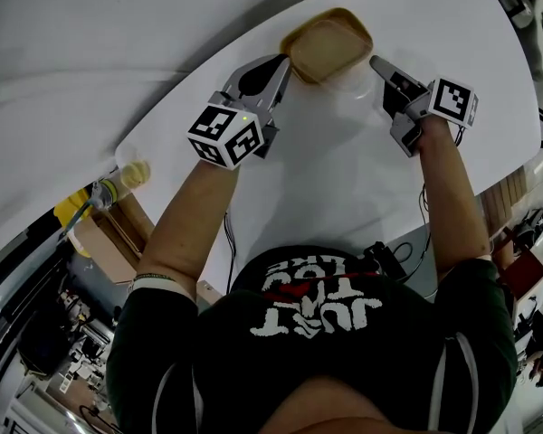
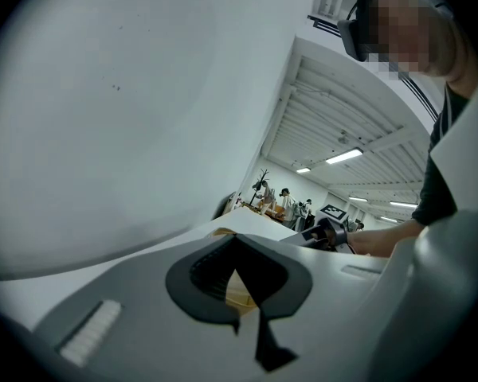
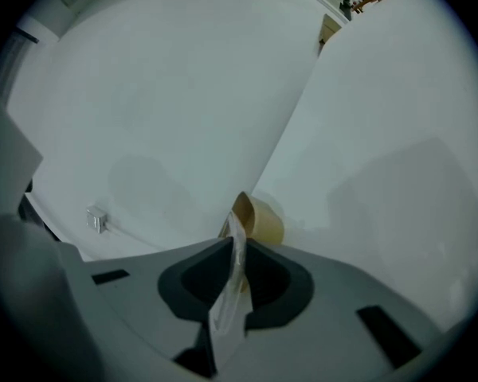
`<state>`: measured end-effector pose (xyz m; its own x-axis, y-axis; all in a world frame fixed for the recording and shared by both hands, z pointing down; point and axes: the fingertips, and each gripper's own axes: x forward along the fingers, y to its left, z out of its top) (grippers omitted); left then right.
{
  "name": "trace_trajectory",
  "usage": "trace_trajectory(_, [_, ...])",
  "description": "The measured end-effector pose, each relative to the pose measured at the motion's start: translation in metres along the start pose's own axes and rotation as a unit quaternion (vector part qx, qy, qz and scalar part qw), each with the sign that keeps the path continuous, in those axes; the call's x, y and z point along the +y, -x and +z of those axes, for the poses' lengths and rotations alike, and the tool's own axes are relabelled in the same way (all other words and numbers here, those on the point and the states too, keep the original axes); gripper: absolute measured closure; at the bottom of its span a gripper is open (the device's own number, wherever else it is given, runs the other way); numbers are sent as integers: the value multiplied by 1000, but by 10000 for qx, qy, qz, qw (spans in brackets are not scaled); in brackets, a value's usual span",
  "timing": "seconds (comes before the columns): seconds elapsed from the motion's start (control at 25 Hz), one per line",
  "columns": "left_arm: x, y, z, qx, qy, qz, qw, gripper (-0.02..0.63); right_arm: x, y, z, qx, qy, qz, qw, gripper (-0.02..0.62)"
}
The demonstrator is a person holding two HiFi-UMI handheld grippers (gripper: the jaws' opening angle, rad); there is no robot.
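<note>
Head view, left claw [image 1: 284,63] pinching container [image 1: 330,42] rim

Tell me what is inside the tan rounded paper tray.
The tan rounded paper tray shows only its bare floor, with nothing visible inside. The left hand-held gripper, shut on its rim, covers that edge. The right hand-held gripper is shut on a clear plastic lid.
</note>
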<state>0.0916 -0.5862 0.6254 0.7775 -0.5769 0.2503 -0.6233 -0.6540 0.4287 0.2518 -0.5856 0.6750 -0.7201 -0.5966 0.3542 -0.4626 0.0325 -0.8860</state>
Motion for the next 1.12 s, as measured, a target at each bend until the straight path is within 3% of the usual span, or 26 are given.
trace_trajectory(0.2, [-4, 5, 4, -42, -10, 18, 10000, 609, 15, 6, 5, -140, 9, 224, 9997, 565])
trace_trajectory(0.68, [-41, 44, 62, -509, -379, 48, 9980, 609, 83, 49, 30, -685, 799, 300, 9940, 566])
trace_trajectory(1.12, [-120, 127, 143, -1280, -875, -135, 9878, 609, 214, 136, 44, -1668, 1740, 704, 9680, 566])
